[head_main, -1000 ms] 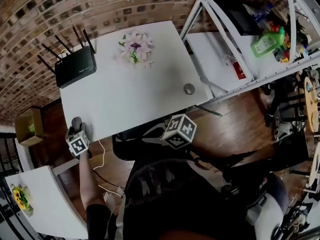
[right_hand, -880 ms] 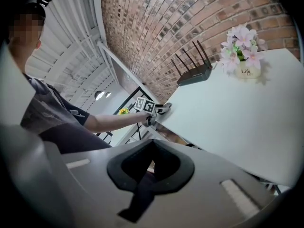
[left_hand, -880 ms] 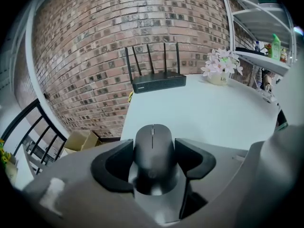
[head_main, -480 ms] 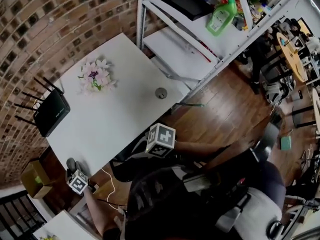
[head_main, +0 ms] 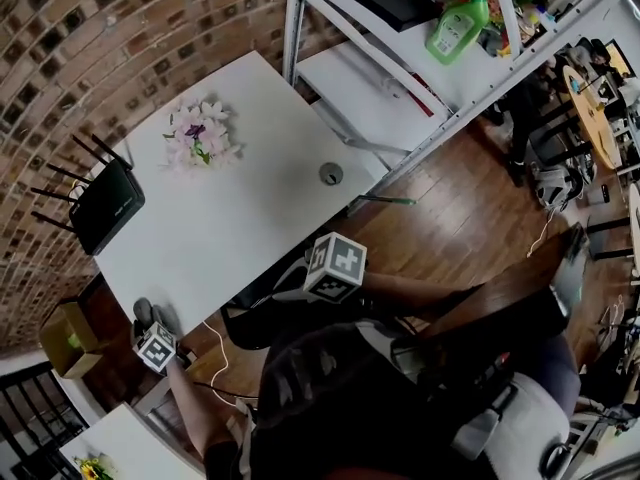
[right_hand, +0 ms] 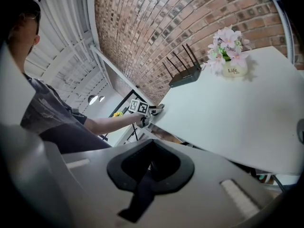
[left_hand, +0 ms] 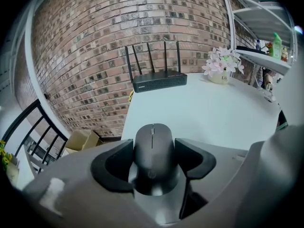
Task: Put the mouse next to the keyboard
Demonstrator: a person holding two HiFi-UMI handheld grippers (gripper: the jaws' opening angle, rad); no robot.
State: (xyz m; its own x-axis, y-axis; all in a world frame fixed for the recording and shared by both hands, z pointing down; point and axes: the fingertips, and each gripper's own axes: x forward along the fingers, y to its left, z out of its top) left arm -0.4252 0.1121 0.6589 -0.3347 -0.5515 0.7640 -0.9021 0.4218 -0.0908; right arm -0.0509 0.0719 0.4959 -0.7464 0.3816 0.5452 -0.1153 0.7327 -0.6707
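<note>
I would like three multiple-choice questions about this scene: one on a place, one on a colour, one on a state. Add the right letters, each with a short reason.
1. Where does the router stand?
A. on the white table
B. on the floor
C. on a chair

2. What colour is the bottle?
A. red
B. green
C. blue

3. What is the state of the left gripper?
A. open and empty
B. shut on the mouse
C. shut on a flower

Answers: 1 A, the router rests on the table top; 2 B, the bottle's body is bright green; 3 B, the mouse sits clamped between the jaws.
</note>
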